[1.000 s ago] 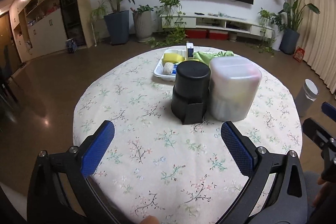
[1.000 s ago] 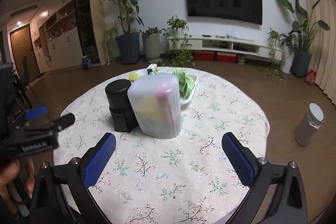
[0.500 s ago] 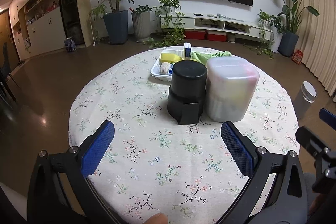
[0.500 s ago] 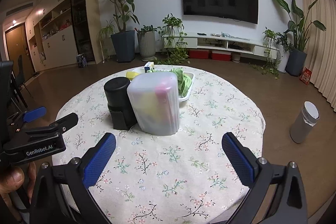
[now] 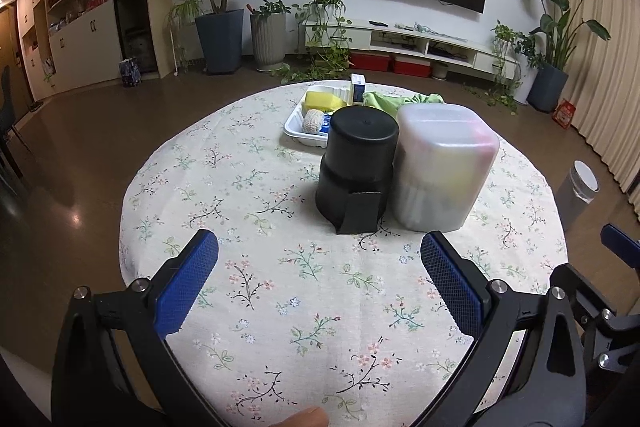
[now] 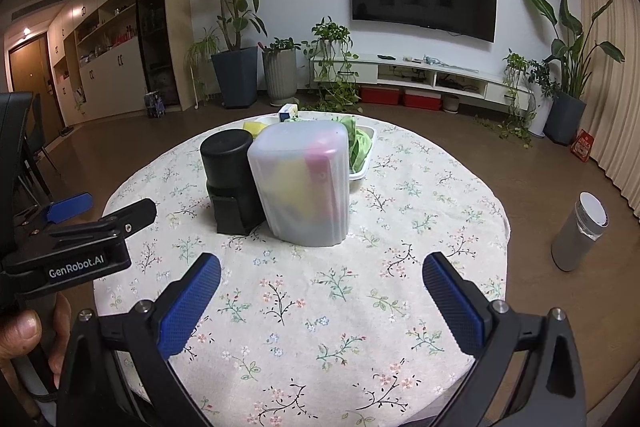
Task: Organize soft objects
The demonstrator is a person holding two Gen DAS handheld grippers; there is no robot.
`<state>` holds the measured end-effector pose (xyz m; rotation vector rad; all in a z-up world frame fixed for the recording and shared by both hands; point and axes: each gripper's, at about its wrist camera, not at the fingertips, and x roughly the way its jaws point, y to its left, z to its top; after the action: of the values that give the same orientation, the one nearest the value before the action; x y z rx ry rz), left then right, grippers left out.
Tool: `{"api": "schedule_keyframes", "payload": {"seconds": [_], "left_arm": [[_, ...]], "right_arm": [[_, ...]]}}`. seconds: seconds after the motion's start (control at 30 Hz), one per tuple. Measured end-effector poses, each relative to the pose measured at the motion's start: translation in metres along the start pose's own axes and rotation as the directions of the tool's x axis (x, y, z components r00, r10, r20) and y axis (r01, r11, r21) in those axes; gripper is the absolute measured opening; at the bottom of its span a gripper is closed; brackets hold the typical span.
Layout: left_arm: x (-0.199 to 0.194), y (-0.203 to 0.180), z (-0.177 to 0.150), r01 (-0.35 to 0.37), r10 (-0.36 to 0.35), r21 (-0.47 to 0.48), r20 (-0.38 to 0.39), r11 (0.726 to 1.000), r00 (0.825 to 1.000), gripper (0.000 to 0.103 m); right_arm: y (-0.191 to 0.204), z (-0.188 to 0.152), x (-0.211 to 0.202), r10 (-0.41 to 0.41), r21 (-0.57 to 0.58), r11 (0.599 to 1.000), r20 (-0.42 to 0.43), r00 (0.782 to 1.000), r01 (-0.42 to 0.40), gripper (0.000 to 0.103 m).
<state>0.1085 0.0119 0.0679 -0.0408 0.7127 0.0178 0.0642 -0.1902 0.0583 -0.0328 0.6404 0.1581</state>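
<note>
A: The left gripper point(image 5: 319, 267) and the right gripper point(image 6: 321, 279) are held over the near edge of the round table with the floral cloth point(image 5: 248, 291), both with jaws spread wide and nothing between them.

B: Where are the soft objects found?

A: At twelve o'clock. A yellow sponge point(image 5: 323, 100), a small white knitted ball point(image 5: 315, 120) and a crumpled green cloth point(image 5: 394, 99) are seen in a white plastic tray point(image 5: 294, 128) at the far side. More coloured items are seen dimly inside a frosted translucent lidded container point(image 6: 306, 183), touching a black cylindrical canister point(image 5: 359, 171).

B: How is the step judged best done?

A: No grasp is begun yet. An approach around the two containers is advised, since the tray lies directly behind them; the soft pieces are expected to give under the pads, so a deep, centred pinch is suggested.

B: And room?

A: Open cloth is left from nine to three o'clock. The table edge is close below both grippers, and the grippers themselves are near each other.
</note>
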Motion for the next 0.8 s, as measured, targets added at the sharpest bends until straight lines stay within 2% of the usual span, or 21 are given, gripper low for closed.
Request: {"api": "schedule_keyframes", "payload": {"seconds": [0.3,0.43,0.8], "left_arm": [[0.001,0.001,-0.001,0.023,-0.023,-0.01,0.001,1.0,1.0,0.103],[0.002,0.001,-0.002,-0.012,0.012,-0.011,0.001,1.0,1.0,0.103],[0.004,0.002,-0.002,-0.05,0.05,-0.014,-0.008,0.999,0.999,0.103]], "right_arm": [[0.002,-0.002,0.001,-0.016,0.01,1.0,0.003,1.0,0.015,0.103],[0.002,-0.003,0.003,-0.035,0.023,0.999,-0.008,0.999,0.035,0.103],[0.0,0.0,0.013,-0.087,0.058,0.994,-0.051,0.995,0.09,0.103]]}}
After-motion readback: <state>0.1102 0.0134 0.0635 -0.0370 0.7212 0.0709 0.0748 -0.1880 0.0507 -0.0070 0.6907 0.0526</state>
